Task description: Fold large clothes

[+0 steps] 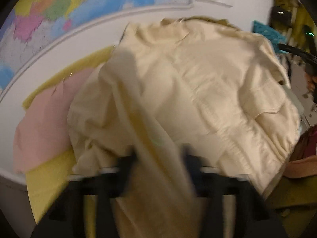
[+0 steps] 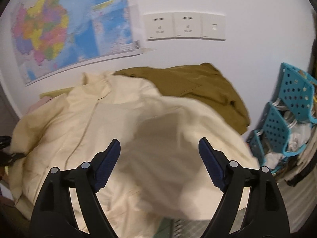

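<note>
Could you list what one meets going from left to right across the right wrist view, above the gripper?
Wall map → cream garment → wall sockets → olive-brown garment → blue perforated basket.

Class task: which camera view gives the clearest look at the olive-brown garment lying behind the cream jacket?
The right wrist view: the olive-brown garment lies spread out behind the cream jacket, largely uncovered. In the left wrist view only a thin olive edge shows above the jacket.
</note>
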